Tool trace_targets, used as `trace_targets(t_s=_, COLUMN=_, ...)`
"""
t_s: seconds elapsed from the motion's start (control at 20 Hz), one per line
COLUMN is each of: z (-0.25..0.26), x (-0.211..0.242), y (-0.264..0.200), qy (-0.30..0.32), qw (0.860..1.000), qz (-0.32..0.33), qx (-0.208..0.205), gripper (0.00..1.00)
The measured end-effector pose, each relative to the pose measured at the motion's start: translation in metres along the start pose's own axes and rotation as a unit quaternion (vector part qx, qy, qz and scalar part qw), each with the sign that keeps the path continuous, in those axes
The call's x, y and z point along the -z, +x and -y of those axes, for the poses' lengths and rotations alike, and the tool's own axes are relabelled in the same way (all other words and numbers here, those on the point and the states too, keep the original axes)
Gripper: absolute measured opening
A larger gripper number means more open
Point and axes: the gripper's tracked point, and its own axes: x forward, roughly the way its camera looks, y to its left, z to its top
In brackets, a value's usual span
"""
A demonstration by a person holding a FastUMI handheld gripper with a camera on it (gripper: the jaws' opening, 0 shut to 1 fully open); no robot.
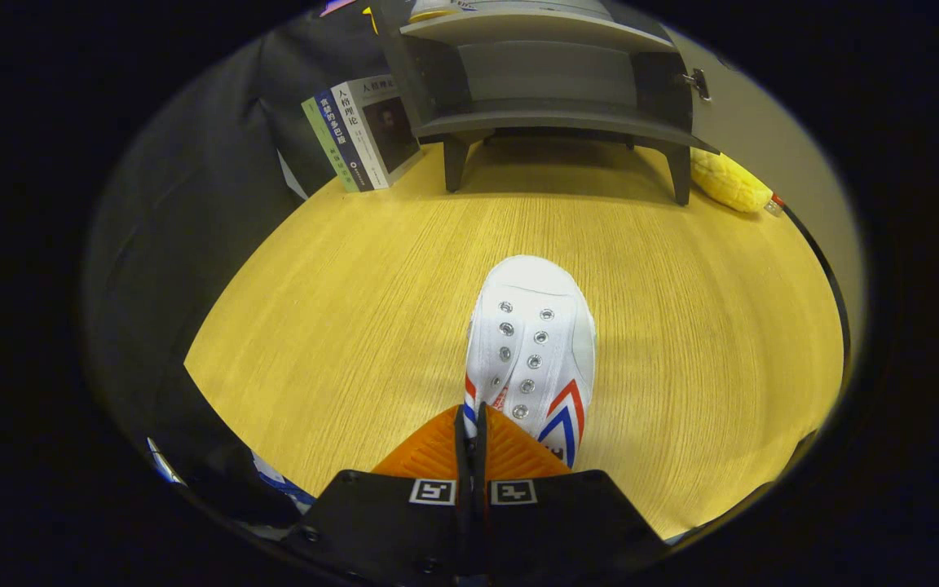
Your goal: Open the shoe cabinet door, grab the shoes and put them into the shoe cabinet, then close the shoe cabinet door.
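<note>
Gripper (471, 417): fingers pressed nearly together, pinching the heel collar of a white shoe (531, 342) on the wooden table (339, 326). Open shoe cabinet (551, 90) at 12 o'clock beyond; books (363, 130) at 11 o'clock, Chinese titles too small to read reliably.

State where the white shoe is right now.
In the gripper view the shoe is gripped at its rear edge by the closed gripper, toe pointing across the table toward the open cabinet.

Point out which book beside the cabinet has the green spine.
The outermost book, farthest from the shoe cabinet; the next spine is dark blue, the one nearest the cabinet white.
</note>
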Motion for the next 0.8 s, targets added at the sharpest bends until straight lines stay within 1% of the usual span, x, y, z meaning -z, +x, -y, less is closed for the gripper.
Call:
trace_targets(t_s=0.25, z=0.002, x=-0.032, y=-0.019, qy=0.050, qw=0.998, qz=0.025, qx=-0.028, gripper=0.02)
trace_targets(t_s=0.45, z=0.000, x=-0.067, y=-0.039, qy=0.069, qw=0.995, qz=0.059, qx=-0.043, gripper=0.02)
trace_targets(t_s=0.8, z=-0.012, x=-0.157, y=-0.091, qy=0.085, qw=0.982, qz=0.146, qx=-0.086, gripper=0.01)
